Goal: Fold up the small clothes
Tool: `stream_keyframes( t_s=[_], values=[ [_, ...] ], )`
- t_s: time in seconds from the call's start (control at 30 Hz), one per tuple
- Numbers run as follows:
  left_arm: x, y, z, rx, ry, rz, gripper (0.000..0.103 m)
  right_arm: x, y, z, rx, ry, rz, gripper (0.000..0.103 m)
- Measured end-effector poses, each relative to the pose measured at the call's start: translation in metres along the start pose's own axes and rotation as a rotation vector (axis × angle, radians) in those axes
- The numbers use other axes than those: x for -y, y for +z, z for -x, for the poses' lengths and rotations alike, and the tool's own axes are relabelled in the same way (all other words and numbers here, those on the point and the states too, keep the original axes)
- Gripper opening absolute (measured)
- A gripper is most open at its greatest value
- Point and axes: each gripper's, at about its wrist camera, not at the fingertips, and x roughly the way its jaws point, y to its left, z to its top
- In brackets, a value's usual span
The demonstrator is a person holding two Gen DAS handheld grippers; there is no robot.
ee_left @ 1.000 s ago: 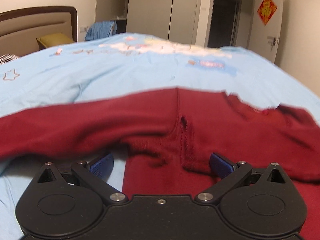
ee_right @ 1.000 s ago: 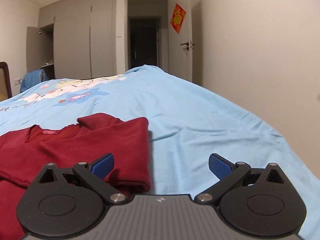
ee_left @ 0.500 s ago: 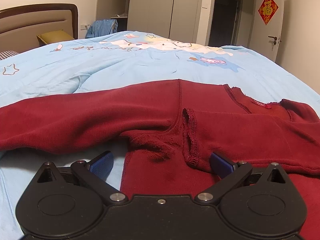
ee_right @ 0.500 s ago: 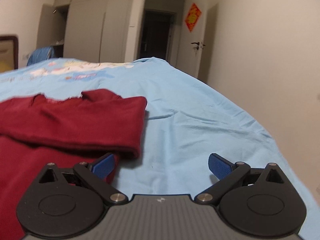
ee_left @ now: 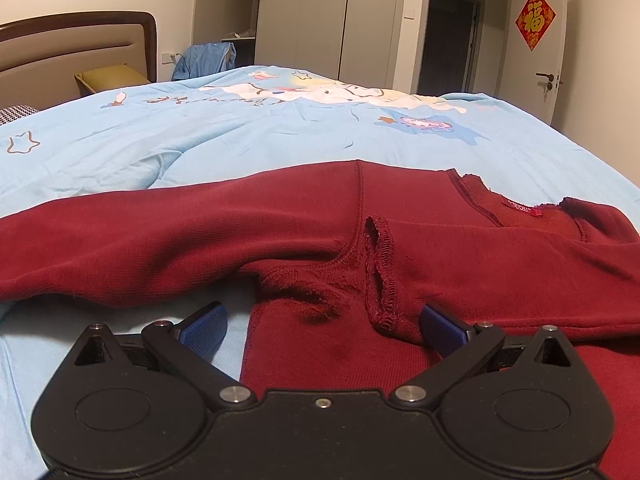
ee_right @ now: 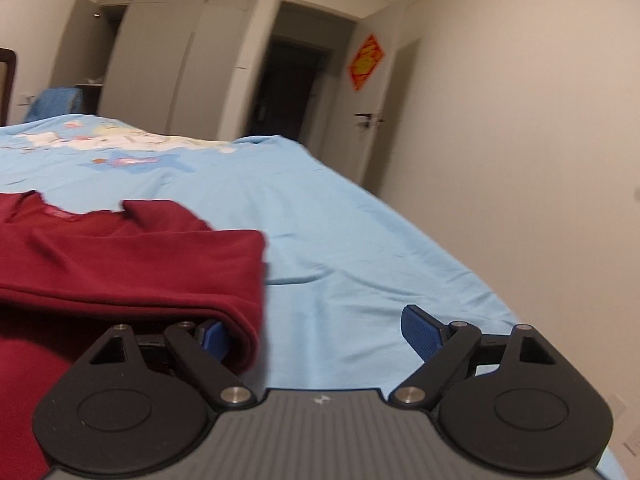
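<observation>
A dark red long-sleeved top (ee_left: 420, 216) lies flat on the light blue bedspread (ee_left: 280, 128). One sleeve (ee_left: 140, 248) stretches out to the left; the other sleeve (ee_left: 520, 276) is folded across the chest, its cuff (ee_left: 380, 280) near the armpit. My left gripper (ee_left: 322, 326) is open, low over the garment's left side edge, with the cuff between its blue pads. In the right wrist view the folded edge of the red top (ee_right: 160, 268) reaches the left pad of my open right gripper (ee_right: 316, 330), which holds nothing.
A headboard (ee_left: 72, 48) and a yellow pillow (ee_left: 108, 76) stand at the far left. Grey wardrobes (ee_left: 340, 20), a dark doorway (ee_left: 448, 40) and a door with a red ornament (ee_left: 535, 18) lie beyond the bed. The bed's right edge drops off beside a wall (ee_right: 520, 160).
The left view went from blurred to steady, tilting up slightly over the same armpit spot. The right gripper moved nearer to the folded edge, which now reaches its left pad. Both grippers stayed open.
</observation>
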Motion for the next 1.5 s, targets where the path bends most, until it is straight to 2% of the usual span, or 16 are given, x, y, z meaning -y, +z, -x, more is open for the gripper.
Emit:
stream_keyframes(
  t_s=[0.23,0.43,0.63,0.87,0.93,1.03,1.17,1.3,1.43,1.5],
  values=[
    [0.000,0.000,0.001,0.002,-0.002,0.000,0.103,0.002,-0.014,0.005,0.008,-0.068,0.060,0.094],
    [0.000,0.000,0.001,0.003,-0.002,0.001,0.103,0.000,-0.017,-0.005,-0.043,-0.059,0.066,0.097],
    [-0.007,0.008,0.009,-0.028,-0.035,0.018,0.102,0.003,-0.011,0.016,-0.062,0.020,0.076,0.101],
    [-0.043,0.016,0.068,-0.033,-0.068,0.067,0.102,0.000,-0.010,0.072,-0.032,0.153,0.115,0.103],
    [-0.065,0.014,0.084,-0.028,-0.039,0.084,0.102,-0.004,-0.010,0.088,-0.017,0.207,0.112,0.103],
    [-0.111,0.009,0.101,-0.038,0.034,0.154,0.102,-0.015,-0.013,0.110,-0.013,0.311,0.100,0.103],
    [-0.184,0.003,0.116,-0.037,0.113,0.326,0.102,-0.039,-0.019,0.132,-0.009,0.415,0.112,0.103],
    [-0.242,-0.002,0.119,-0.008,0.154,0.504,0.102,-0.060,-0.024,0.147,0.020,0.459,0.162,0.103],
    [-0.267,-0.003,0.117,0.063,0.159,0.618,0.102,-0.073,-0.028,0.156,0.045,0.462,0.218,0.103],
    [-0.273,-0.003,0.114,0.090,0.185,0.687,0.098,-0.076,-0.031,0.158,0.040,0.464,0.231,0.103]
  ],
)
